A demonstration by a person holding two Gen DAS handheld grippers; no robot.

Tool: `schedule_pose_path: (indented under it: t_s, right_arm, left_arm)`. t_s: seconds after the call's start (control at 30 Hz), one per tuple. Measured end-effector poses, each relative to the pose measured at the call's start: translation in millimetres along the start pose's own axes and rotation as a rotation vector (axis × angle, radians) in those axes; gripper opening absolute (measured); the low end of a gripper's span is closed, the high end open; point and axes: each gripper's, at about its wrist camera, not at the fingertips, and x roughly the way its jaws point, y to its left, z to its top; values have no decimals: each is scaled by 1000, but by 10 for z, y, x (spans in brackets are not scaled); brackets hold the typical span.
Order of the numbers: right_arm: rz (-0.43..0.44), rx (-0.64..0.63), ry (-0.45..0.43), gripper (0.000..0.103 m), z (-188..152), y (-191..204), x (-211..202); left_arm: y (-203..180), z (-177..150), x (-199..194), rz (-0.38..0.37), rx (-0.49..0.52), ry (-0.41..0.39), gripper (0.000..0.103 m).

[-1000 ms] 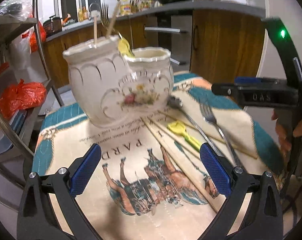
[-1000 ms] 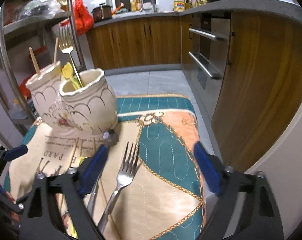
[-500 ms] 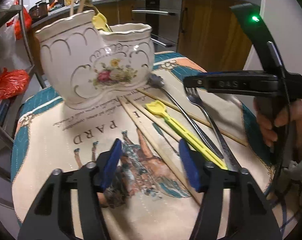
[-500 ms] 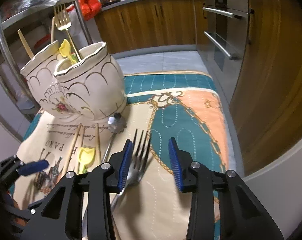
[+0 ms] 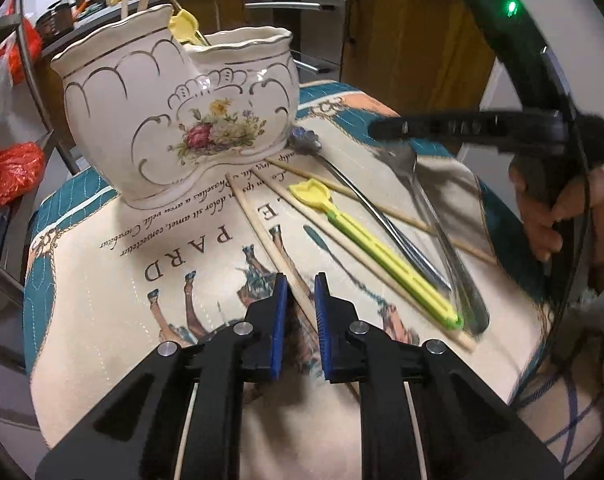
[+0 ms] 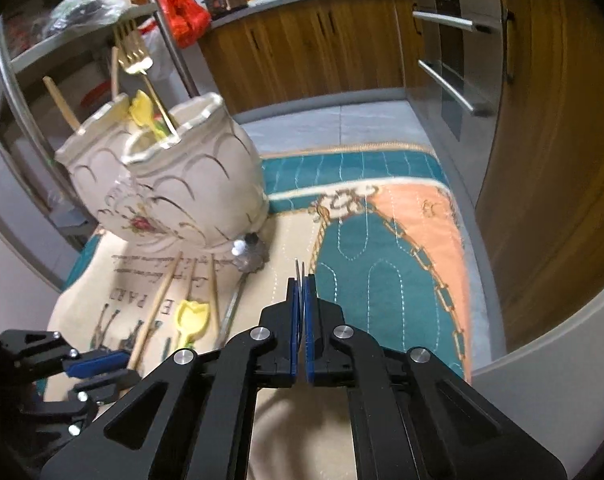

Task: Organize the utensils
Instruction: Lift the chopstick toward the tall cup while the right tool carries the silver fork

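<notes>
With the silver steel fork [image 6: 300, 270] pinched in the right gripper [image 6: 300, 328] and a pale wooden chopstick [image 5: 261, 232] clamped in the left gripper [image 5: 300, 312], both should be lifted level to the white floral ceramic holder [image 5: 181, 120].

Open cloth [image 6: 386, 292] is left right of the silver fork [image 5: 430, 216]; passage leftward is blocked by the ceramic holder [image 5: 181, 120] and scattered chopsticks [image 5: 261, 232].

2 low wrist views, close, sharing ceramic holder [image 5: 181, 120]
</notes>
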Motion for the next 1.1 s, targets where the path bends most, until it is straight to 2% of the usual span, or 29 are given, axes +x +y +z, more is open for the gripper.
schedule_pose_path:
  t_s: [0.13,0.23,0.47,0.8,0.9,0.97,1.1]
  right_arm:
    - [10,-19,-50,4,18,39,-213]
    - [15,-52,-98,4,45,106,-388]
    - [16,-133,-223,4,64,292,-774]
    - [15,-178,-351,3,73,445,-1054]
    - [1,-185,-407,3,77,468,-1155]
    - [-7,-184,-446,3,80,478,-1224]
    - [-26,-178,-520,4,73,487,-1356]
  left_arm:
    - [19,-29,-53,6,37,19,12]
    - [58,-43,-121,14,52,28,7]
    - [185,-81,-97,19,26,51,6]
    - [149,-55,-68,67,58,6,4]
    - [185,-17,-231,52,50,-62,4]
    - [195,15,-372,20,52,-143,4]
    - [166,50,-665,48,73,-312,4]
